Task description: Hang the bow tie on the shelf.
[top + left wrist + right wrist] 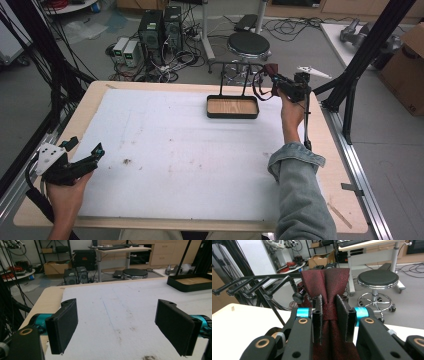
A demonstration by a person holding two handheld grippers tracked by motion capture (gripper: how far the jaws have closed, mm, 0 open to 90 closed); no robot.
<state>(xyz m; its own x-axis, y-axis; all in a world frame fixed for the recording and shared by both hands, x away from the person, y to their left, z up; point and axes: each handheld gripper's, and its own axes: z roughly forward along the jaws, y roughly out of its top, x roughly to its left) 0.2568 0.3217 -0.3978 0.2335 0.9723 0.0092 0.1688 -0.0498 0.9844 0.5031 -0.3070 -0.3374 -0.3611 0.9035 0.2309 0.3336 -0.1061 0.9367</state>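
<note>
Nearest the person, at the front left corner of the table (100,87), the left gripper (86,149) rests low over the white mat (165,150) with its jaws spread wide and nothing between them. Farther back on the right, the right gripper (278,80) is raised above the far edge, its jaws clamped narrow around the knot of a dark red bow tie (329,285). Just beside it stands a black rack (232,64) with pegs, rising from a wood-lined tray (233,106) on the mat's far side. Beyond the table, a round stool (248,45) sits on the floor.
</note>
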